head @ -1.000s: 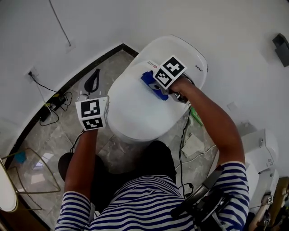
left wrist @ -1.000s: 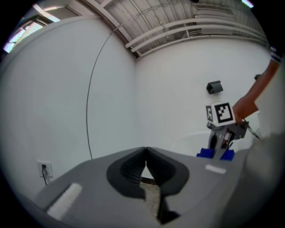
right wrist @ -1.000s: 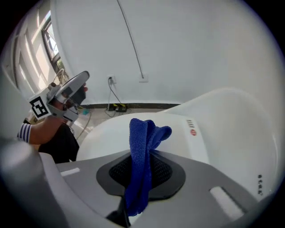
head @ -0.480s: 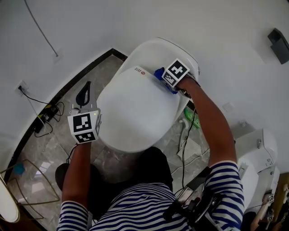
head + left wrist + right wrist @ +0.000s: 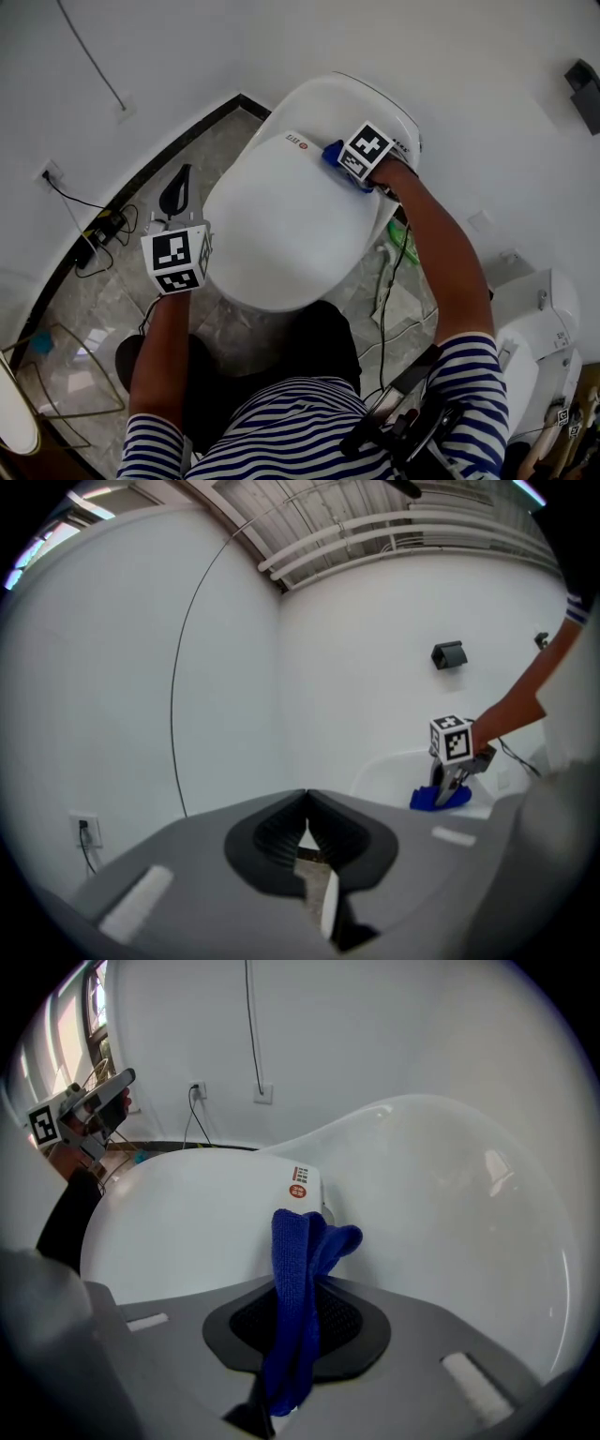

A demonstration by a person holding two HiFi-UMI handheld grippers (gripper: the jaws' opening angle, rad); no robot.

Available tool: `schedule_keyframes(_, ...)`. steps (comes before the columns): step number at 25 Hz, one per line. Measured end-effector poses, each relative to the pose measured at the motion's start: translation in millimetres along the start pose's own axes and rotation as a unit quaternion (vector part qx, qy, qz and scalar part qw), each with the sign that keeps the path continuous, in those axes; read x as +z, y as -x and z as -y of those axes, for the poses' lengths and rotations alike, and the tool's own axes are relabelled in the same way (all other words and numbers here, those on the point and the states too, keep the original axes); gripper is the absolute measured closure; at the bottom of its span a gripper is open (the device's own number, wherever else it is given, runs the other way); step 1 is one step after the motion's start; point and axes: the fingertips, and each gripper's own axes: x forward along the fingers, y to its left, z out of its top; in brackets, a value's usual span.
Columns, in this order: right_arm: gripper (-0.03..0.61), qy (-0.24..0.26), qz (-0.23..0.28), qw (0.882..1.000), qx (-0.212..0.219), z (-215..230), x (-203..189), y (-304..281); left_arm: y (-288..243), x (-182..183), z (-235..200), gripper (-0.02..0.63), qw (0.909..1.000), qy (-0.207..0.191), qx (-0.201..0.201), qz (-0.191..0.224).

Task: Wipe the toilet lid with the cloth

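The white toilet lid (image 5: 277,230) lies closed below me. My right gripper (image 5: 354,169) rests at the lid's rear right, shut on a blue cloth (image 5: 335,155) that touches the lid near the small label. In the right gripper view the cloth (image 5: 298,1279) hangs bunched between the jaws over the lid (image 5: 187,1227). My left gripper (image 5: 183,248) hovers left of the bowl over the floor, apart from the lid. In the left gripper view its jaws (image 5: 306,803) meet with nothing held, and the right gripper (image 5: 452,761) with the cloth (image 5: 433,799) shows far off.
A black tool (image 5: 175,190) lies on the tiled floor left of the toilet. Cables and a power strip (image 5: 98,230) run along the wall. A green object (image 5: 405,239) and paper lie right of the bowl. Another white fixture (image 5: 539,309) stands at the right.
My right gripper has slid the cloth from the lid's rear middle, below the label, to the rear right. The left gripper has stayed beside the bowl.
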Motion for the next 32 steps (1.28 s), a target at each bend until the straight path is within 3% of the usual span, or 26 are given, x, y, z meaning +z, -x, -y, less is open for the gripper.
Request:
schedule_keyframes(15,0.517,0.029,-0.013,0.999,0.006,-66.5,15.7,16.6,19.0,16.1,-10.4,0.609,0.9998,0.0,0.003,0.018)
schedule_keyframes(32,0.517,0.061,-0.01,0.996,0.061,-213.6,38.8,42.9,33.4,21.6,-23.8,0.609,0.9996,0.0,0.007,0.028)
